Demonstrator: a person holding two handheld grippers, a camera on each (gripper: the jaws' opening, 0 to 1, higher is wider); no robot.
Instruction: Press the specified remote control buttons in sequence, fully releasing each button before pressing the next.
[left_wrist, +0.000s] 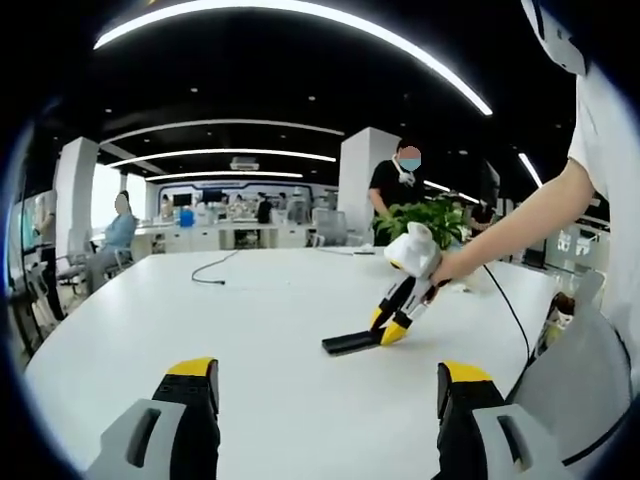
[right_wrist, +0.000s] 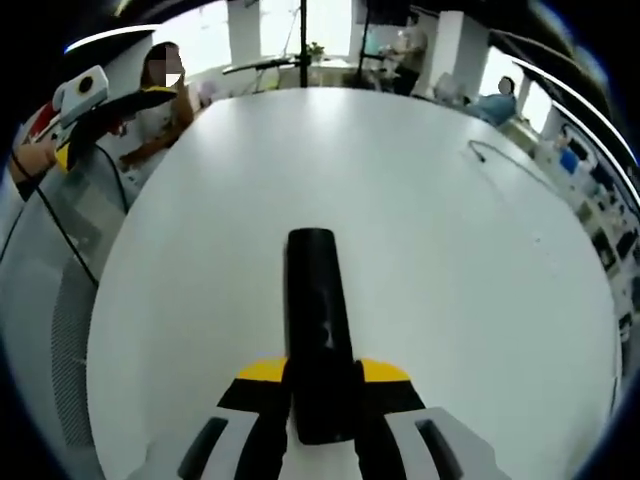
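R gripper (left_wrist: 393, 331) jaws astride remote (right_wrist: 319, 330) on table (right_wrist: 450, 280)

The remote control (right_wrist: 318, 330) lies flat on the white table (right_wrist: 430, 250), near its middle. The right gripper (left_wrist: 392, 330) sits over the remote's near end, jaws on either side of it. The left gripper (left_wrist: 325, 400) hangs above the table, well apart from the remote. A cable (left_wrist: 212, 270) lies beyond the remote, a potted plant (left_wrist: 425, 217) at the table's far edge.
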